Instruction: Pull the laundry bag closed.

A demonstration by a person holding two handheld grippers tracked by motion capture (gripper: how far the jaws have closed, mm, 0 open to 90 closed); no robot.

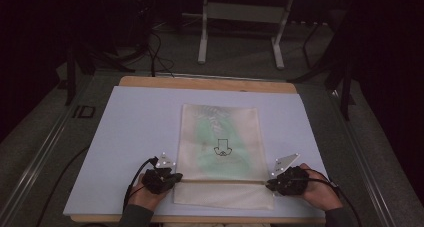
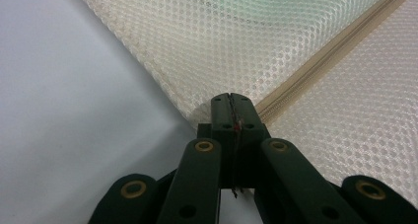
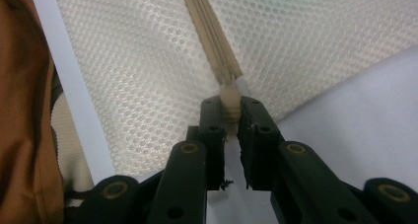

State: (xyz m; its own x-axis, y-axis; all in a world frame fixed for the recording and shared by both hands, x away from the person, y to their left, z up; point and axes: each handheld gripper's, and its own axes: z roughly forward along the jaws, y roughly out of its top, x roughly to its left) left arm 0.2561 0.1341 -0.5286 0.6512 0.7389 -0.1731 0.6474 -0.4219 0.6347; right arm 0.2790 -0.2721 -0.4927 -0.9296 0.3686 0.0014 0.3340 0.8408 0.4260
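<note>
Zipping step on the cream mesh zip pouch (image 1: pixel 220 152): left gripper (image 1: pixel 167 179) clamped on the corner, right gripper (image 1: pixel 274 183) loosely pinching the zipper pull (image 3: pixel 229 101). Next: probably let go cleanly.

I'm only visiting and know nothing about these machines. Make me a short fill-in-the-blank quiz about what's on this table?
1. The cream bag is made of ____ fabric.
2. The left gripper is clamped on the bag's ____ edge in the high view.
3. The right gripper has the zipper's ____ between its jaws.
4. The bag lies on a pale ____.

Missing words: mesh; left; pull tab; board
</note>
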